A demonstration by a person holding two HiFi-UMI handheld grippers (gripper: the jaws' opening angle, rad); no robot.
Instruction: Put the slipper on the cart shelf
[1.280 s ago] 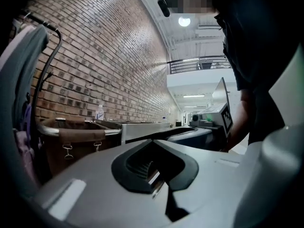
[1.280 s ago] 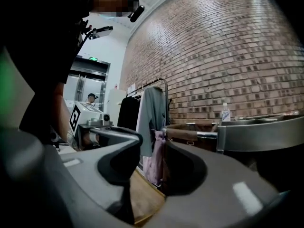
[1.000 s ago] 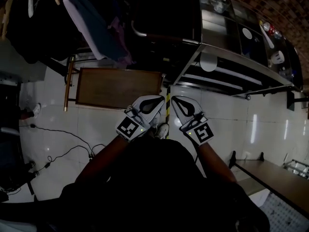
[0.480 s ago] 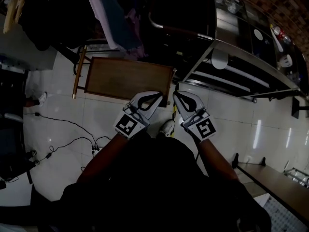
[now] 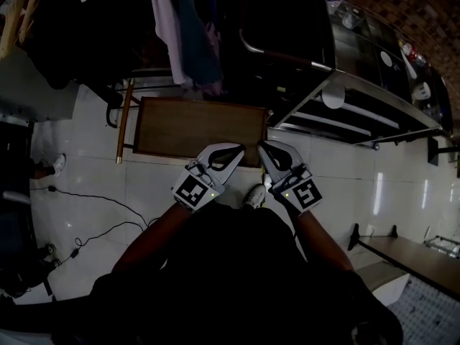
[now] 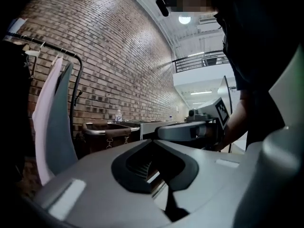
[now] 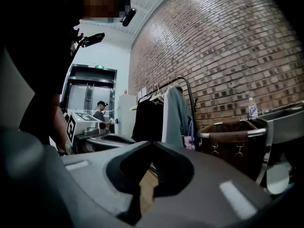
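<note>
I'm looking down at a low wooden platform (image 5: 194, 126) sitting on white floor tiles (image 5: 93, 171). Garments (image 5: 183, 31) are hanging on a rack just beyond it. Black cables (image 5: 100, 207) are trailing over the tiles on my left. A water bottle (image 7: 252, 107) is standing upright by the brick wall (image 7: 228, 46).

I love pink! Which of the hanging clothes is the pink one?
The pale pink garment, hanging between the dark clothes and the grey-blue garment. It is the only light-coloured one hanging there.
</note>
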